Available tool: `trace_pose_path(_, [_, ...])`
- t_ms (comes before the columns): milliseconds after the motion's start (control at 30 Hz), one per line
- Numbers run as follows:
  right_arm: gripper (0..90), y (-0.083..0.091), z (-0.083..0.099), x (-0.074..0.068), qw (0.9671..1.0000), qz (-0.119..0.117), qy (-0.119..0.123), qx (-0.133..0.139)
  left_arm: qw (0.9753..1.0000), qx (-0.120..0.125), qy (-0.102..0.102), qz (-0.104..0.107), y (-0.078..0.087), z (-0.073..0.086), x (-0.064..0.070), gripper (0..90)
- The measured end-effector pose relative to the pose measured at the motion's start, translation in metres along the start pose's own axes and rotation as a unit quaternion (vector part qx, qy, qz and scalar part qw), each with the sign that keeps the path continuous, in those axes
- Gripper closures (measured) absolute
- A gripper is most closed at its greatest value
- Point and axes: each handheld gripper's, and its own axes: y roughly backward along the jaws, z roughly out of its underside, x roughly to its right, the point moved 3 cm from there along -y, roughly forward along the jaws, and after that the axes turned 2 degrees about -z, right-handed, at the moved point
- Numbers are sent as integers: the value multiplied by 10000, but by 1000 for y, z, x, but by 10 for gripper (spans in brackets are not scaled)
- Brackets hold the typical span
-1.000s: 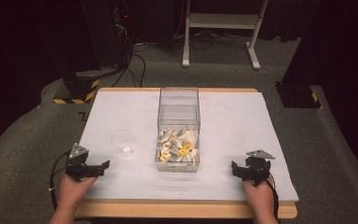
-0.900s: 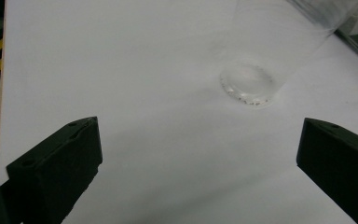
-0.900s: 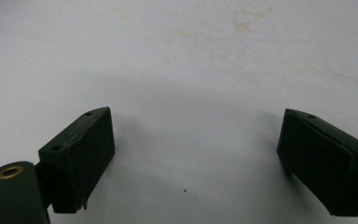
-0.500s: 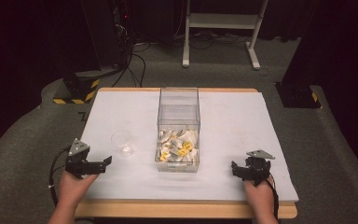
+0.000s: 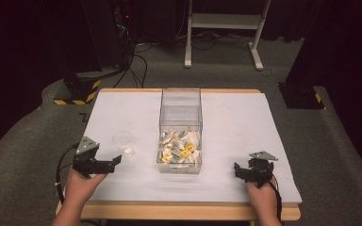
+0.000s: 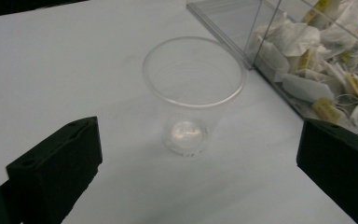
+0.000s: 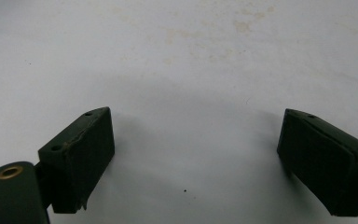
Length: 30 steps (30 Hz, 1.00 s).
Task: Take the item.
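A clear plastic cup stands upright and empty on the white table, left of a clear box holding several tea bags. My left gripper is just short of the cup on the near left, open and empty. In the left gripper view the cup stands ahead between the wide-apart jaws of that gripper, with the tea bags behind the box wall at upper right. My right gripper rests at the near right, open over bare table.
The box is tall and open-topped and stands mid-table. Beyond the table's far edge are a white metal stand, cables and a yellow-black striped base on the floor.
My left gripper has shifted a little right and forward, closer to the cup. The right gripper has stayed put.
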Motion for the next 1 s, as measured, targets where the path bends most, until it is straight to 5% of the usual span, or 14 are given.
trace_pose_path(467, [107, 0, 0, 0, 10000, 2, 22, 13, 9987, 135, -228, 436, -9, -22, 36, 5])
trace_pose_path(1000, [109, 0, 0, 0, 10000, 7, 13, 25, 9928, 268, -593, 1007, -32, -46, 81, 11])
